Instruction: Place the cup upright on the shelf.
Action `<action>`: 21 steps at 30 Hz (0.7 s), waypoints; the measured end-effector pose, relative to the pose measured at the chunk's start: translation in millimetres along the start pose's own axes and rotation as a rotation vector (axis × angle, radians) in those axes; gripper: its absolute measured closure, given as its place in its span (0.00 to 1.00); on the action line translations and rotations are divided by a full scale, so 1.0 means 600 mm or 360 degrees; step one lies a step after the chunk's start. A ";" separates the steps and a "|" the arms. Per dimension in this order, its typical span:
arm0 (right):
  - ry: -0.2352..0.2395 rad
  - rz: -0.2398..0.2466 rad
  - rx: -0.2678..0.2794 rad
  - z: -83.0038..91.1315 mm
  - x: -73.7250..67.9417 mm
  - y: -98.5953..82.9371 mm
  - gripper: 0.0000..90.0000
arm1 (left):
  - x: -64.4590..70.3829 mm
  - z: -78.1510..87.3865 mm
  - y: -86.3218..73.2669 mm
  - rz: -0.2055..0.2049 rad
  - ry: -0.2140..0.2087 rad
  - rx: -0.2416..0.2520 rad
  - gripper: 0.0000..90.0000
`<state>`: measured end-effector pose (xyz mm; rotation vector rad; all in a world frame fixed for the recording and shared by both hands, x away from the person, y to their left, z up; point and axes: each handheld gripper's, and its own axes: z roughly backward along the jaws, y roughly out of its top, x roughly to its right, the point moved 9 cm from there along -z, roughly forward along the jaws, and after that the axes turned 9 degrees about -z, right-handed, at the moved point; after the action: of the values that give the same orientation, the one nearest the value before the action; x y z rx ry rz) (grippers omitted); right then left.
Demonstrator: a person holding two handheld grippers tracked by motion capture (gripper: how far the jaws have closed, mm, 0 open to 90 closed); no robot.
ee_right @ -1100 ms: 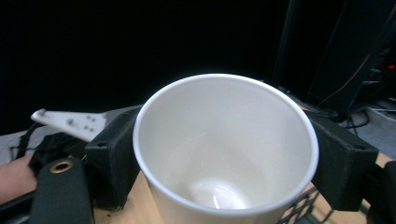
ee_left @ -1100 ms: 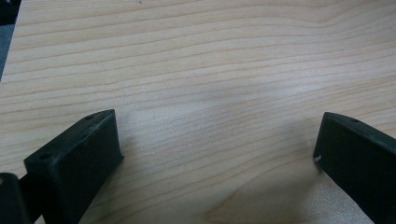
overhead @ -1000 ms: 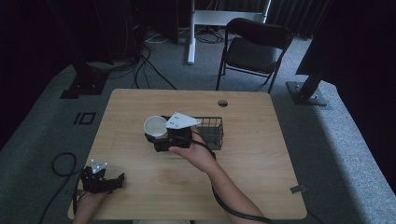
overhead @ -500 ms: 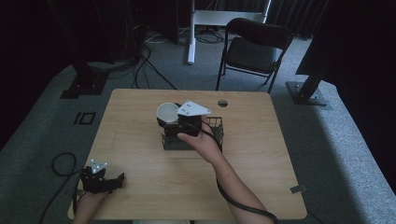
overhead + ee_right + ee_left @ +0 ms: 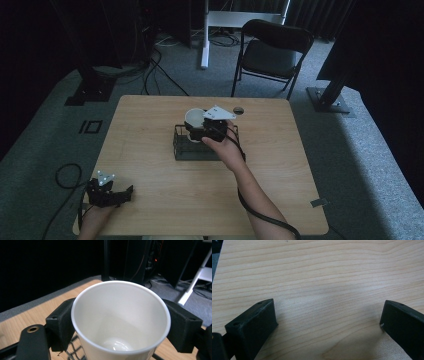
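A white paper cup (image 5: 120,322) stands upright and empty between my right gripper's (image 5: 120,325) black jaws, which press on its two sides. In the high view the same cup (image 5: 192,118) is held by the right gripper (image 5: 196,131) above the far edge of a black wire basket (image 5: 186,150) in the middle of the table. My left gripper (image 5: 125,194) rests near the table's front left corner. Its jaws stand wide apart over bare wood (image 5: 324,290), with nothing between them (image 5: 328,322).
The light wooden table (image 5: 150,120) has a round cable hole (image 5: 239,110) at its far edge. A black folding chair (image 5: 272,52) stands beyond the table. Cables and dark stands lie on the grey floor to the left.
My right gripper has carried the cup rightward and farther away, from beside the basket's left end to above its far edge. The left gripper has stayed put.
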<state>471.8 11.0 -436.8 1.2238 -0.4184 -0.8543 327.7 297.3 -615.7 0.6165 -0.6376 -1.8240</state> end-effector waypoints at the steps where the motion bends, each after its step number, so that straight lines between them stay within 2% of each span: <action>1: -0.0013 -0.0002 -0.0009 -0.002 0.005 -0.005 0.22 | 0.000 0.000 0.000 -0.0002 0.0000 -0.0002 0.01; 4: -0.0026 -0.0037 -0.0029 -0.008 0.016 -0.017 0.22 | 0.000 0.000 0.000 -0.0004 -0.0001 -0.0003 0.01; 8: -0.0047 -0.0047 -0.0059 -0.013 0.027 -0.030 0.22 | 0.000 0.000 0.000 -0.0005 -0.0001 -0.0004 0.01; 21: -0.0054 -0.0054 -0.0105 -0.027 0.034 -0.057 0.22 | 0.000 0.000 0.000 -0.0005 -0.0001 -0.0004 0.01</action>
<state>484.0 2.8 -477.0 1.1597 -0.3945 -0.9122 327.5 297.5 -615.8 0.6156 -0.6354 -1.8274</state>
